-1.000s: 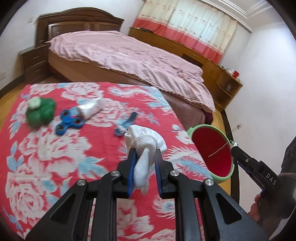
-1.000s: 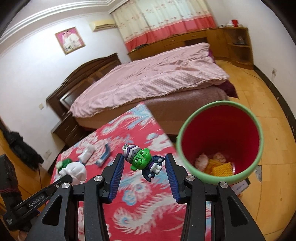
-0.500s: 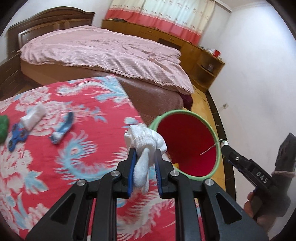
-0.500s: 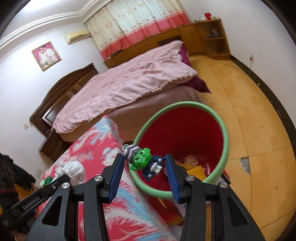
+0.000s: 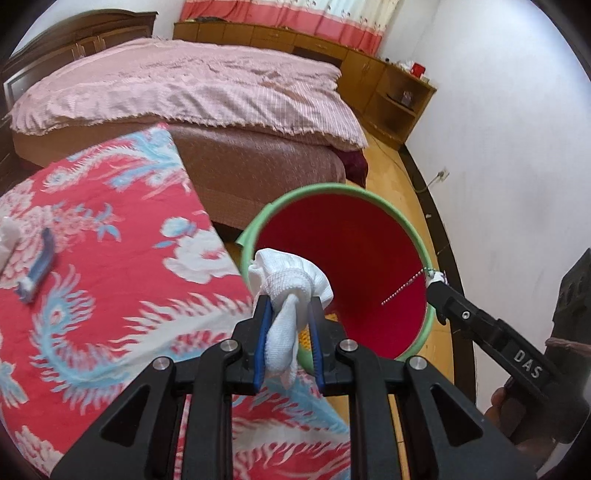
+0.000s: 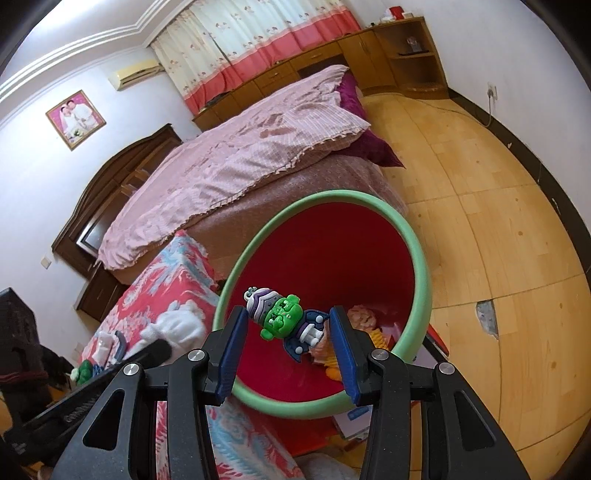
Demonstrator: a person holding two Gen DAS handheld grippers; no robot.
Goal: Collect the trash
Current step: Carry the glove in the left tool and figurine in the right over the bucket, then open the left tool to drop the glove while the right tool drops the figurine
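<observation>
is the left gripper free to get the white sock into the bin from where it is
Probably yes: the left gripper holds the white sock right at the bin rim, mouth open, nothing between.

Pink-covered bed (image 6: 236, 162), dark headboard (image 6: 122, 177), wooden cabinets (image 5: 295, 40), curtains (image 6: 258, 33), parquet floor (image 6: 498, 229), white walls (image 5: 517, 129).

Both grippers angled down at the bin (image 5: 334, 192).
Left gripper (image 5: 289, 314) clamped tight; right gripper (image 6: 289, 325) part-spread, gripping.

bin contents (image 6: 364, 321) (mostly hidden, indistinct)
</observation>
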